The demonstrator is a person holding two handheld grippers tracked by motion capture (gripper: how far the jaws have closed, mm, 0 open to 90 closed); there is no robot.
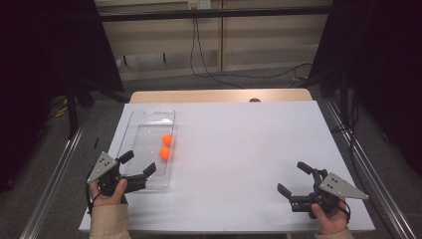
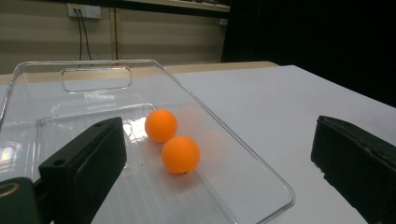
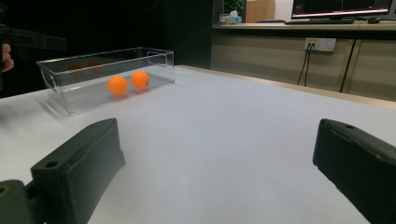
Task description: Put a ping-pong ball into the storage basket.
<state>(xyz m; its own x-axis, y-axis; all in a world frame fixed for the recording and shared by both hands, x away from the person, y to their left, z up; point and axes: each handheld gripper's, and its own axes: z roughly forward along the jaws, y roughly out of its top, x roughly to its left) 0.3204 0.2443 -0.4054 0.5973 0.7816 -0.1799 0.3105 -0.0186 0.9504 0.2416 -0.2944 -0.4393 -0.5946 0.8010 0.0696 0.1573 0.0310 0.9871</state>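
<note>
Just ahead of the left gripper (image 1: pixel 138 163), two small orange balls (image 2: pixel 171 140) were seen lying side by side, touching, inside a clear rectangular plastic tray (image 1: pixel 149 119) on the white desk (image 1: pixel 249 149). Its jaws were spread wide, one reaching over the tray's near end and the other outside it, with nothing pinched. Well apart from the tray, the right gripper (image 1: pixel 293 177) was held over bare desk, its jaws likewise spread and empty.

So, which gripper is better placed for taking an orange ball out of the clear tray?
The left gripper. Its open jaws are at the near end of the clear tray, facing the two orange balls. The right gripper, also open, is far across the table.
</note>
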